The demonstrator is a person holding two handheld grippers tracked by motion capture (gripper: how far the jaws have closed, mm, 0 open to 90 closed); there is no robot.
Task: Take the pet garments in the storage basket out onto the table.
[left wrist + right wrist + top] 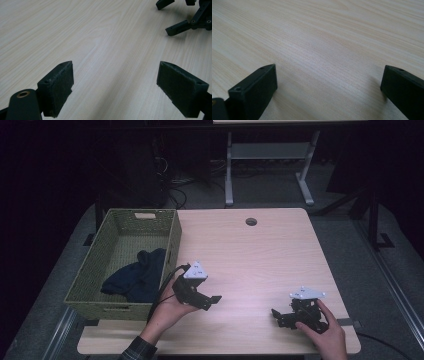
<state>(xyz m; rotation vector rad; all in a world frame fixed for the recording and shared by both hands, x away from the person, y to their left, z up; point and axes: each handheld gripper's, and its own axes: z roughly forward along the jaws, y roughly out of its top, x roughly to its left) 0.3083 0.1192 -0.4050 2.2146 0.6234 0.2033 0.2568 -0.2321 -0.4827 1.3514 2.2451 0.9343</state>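
A green woven basket (pixel 90 270) stands on the left of the wooden table (pixel 260 255), and a dark blue cloth (pixel 135 276) lies crumpled inside it. Just right of the basket, a hand holds my left gripper (pixel 212 301) open above bare wood. In the left gripper view its jaws stand wide apart (pixel 115 85) with nothing between them, and the other gripper (pixel 190 17) shows at the top right. My right gripper (pixel 276 316) rests low near the table's front right edge, also open (pixel 328 87) and empty.
A round cable hole (pixel 251 221) sits near the table's far edge. Beyond the table stand the white legs of another desk (pixel 270 165) and dark cables on the floor. Bare wood stretches between the two grippers.
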